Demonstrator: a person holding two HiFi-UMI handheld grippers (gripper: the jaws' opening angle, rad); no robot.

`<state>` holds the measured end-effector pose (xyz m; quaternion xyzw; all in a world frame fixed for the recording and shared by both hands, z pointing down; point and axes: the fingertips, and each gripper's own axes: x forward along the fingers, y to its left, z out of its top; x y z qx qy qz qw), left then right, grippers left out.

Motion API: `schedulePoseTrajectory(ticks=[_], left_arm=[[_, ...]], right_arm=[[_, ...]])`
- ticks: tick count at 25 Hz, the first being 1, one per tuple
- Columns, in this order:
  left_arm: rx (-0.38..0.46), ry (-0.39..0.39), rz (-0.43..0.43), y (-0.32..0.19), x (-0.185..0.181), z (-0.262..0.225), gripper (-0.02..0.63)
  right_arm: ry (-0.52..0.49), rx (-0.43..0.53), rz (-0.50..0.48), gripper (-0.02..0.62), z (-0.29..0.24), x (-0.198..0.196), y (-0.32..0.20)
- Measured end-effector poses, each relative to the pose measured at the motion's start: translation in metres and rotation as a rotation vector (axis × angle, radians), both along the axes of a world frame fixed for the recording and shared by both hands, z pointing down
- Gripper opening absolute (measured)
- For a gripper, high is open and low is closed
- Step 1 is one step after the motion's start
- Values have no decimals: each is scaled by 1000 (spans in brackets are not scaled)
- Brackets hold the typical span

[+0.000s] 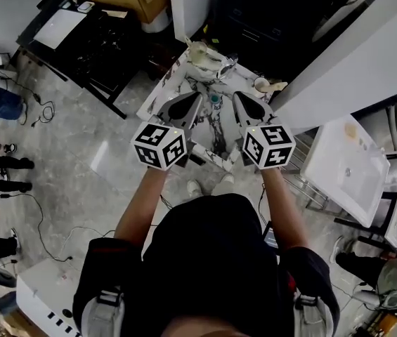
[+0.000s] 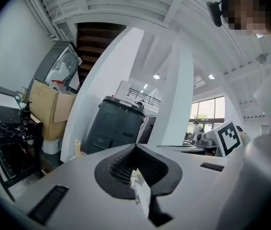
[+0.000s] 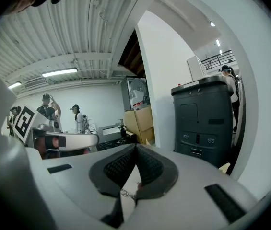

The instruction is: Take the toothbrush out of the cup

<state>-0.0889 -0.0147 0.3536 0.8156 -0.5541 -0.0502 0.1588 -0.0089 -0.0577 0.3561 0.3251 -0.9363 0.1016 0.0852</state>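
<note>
Fingers (image 2: 118,164) together on left gripper (image 1: 198,97) and right gripper (image 1: 237,95), empty, apart above near edge of marble table (image 1: 164,83).

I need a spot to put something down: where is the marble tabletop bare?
Bare marble shows along the left edge of the table, beside the left gripper, and in the strip between it and the right gripper, nearer than the small teal thing. The far end is crowded: a cream object and a white cup.

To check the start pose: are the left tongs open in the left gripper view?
No, the left tongs are shut, with their two sides pressed together at the tip.
</note>
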Motion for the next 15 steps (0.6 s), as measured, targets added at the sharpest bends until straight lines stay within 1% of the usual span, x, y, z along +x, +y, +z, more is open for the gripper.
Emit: schedulePoseTrajectory(ticks=[6,15], left_arm=[[-33,21,46,-17,15,14,8],[-77,-2,107,-50,47,29,8]], right_arm=[[13,-27,56,34,14,21,-15],[17,-84,126,34,33,61,-54]])
